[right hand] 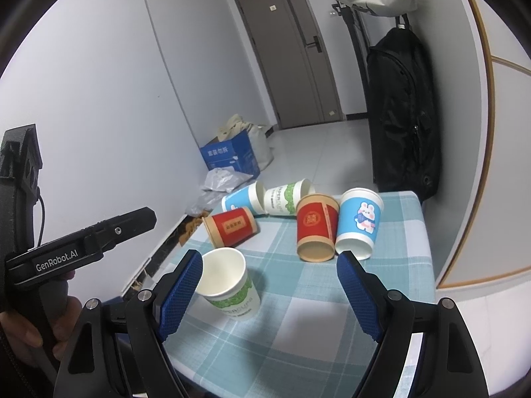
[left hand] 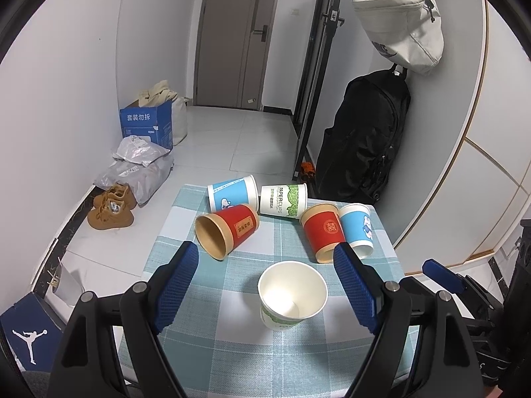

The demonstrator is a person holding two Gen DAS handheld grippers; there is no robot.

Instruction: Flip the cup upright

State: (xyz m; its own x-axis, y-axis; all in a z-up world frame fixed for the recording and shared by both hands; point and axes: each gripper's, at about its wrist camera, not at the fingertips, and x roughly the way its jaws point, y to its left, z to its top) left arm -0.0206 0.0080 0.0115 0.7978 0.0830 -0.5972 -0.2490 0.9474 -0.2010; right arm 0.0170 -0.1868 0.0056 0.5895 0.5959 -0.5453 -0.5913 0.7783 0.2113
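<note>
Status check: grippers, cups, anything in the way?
Left gripper and right gripper open, empty. White-green cup upright; five cups on their sides beyond it, nearest the red cup. Nothing in the way.

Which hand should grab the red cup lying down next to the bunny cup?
Probably right. The right gripper is open, and that red cup lies just ahead of it beside the bunny cup. The left gripper frames the upright white cup.
</note>
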